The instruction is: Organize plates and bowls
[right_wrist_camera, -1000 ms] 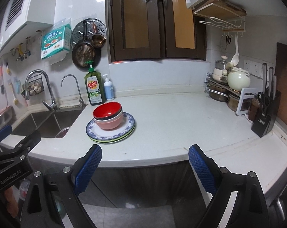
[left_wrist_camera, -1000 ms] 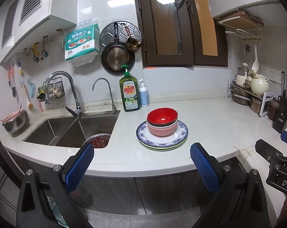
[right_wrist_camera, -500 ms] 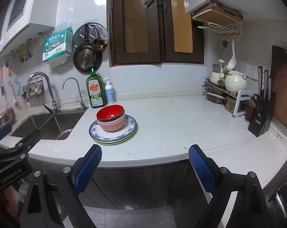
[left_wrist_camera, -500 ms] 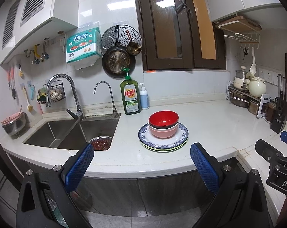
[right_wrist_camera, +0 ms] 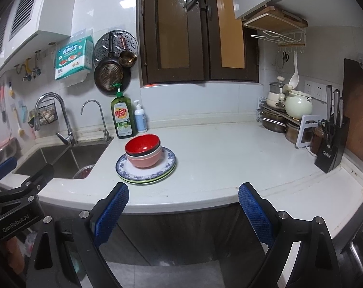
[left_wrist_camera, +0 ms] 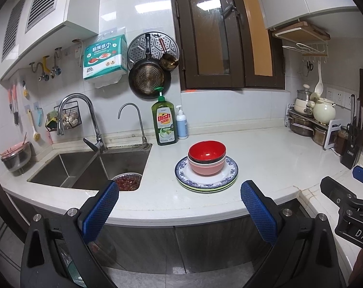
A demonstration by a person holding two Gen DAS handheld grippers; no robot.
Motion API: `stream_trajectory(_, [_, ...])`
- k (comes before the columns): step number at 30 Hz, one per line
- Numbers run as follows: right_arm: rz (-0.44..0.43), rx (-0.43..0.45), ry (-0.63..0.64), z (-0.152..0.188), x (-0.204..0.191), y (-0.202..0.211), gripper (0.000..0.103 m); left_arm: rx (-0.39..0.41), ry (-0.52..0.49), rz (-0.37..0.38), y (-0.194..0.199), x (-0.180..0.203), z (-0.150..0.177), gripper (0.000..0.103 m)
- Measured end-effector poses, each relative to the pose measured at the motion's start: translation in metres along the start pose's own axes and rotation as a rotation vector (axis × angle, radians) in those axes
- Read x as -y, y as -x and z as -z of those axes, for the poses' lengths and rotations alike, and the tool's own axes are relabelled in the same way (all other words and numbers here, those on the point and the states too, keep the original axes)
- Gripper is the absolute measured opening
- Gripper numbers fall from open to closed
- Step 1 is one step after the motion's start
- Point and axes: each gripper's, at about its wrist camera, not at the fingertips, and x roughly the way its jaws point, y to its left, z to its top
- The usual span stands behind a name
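Nested bowls [left_wrist_camera: 206, 159] sat on stacked plates [left_wrist_camera: 206, 176] mid-table [left_wrist_camera: 265, 153] near the sink, both grippers [left_wrist_camera: 179, 206] [right_wrist_camera: 182, 205] back, jaws wide, empty; stack fit either pre-sort or finished.

White tiled wall [left_wrist_camera: 229, 110], dark wooden window [left_wrist_camera: 219, 36], white countertop [left_wrist_camera: 265, 158], steel sink [left_wrist_camera: 85, 168]

red bowl [left_wrist_camera: 206, 150]: glossy | countertop [left_wrist_camera: 265, 153]: smooth white, stone-like | sink [left_wrist_camera: 85, 168]: brushed metal | gripper pads [left_wrist_camera: 258, 212]: textured blue

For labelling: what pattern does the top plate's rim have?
Blue floral band on white, top plate; clearest in the left wrist view.
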Motion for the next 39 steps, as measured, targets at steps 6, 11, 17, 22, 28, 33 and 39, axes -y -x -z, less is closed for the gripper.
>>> stream_trajectory(6, [0.0, -0.001, 0.002, -0.0013, -0.0049, -0.0012, 0.094, -0.003, 0.004, 0.001, -0.0009, -0.0058, -0.0003, 0.103])
stream_trajectory(11, [-0.003, -0.003, 0.004, -0.0006, -0.0064, -0.0014, 0.094, 0.0, 0.0, 0.002, -0.0023, -0.008, -0.0011, 0.103])
stream_trajectory(17, [0.002, 0.001, 0.006, 0.0008, -0.0066, 0.0004, 0.094, 0.001, 0.001, 0.004, -0.0017, -0.0078, -0.0006, 0.103])
stream_trajectory(22, [0.003, 0.001, 0.008, 0.0011, -0.0065, 0.002, 0.094, 0.0, 0.004, -0.001, -0.0016, -0.0077, -0.0001, 0.103])
stream_trajectory(28, [-0.001, 0.002, 0.012, 0.0023, -0.0075, 0.0044, 0.094, -0.001, 0.002, -0.002, 0.0003, -0.0062, 0.0016, 0.103])
stream_trajectory(33, [-0.004, 0.001, 0.014, 0.0019, -0.0078, 0.005, 0.094, 0.0, 0.005, -0.001, 0.0031, -0.0061, 0.0036, 0.103])
stream_trajectory(39, [0.001, 0.0, 0.015, 0.0035, -0.0091, 0.0055, 0.094, -0.001, 0.009, -0.008, 0.0038, -0.0071, 0.004, 0.103])
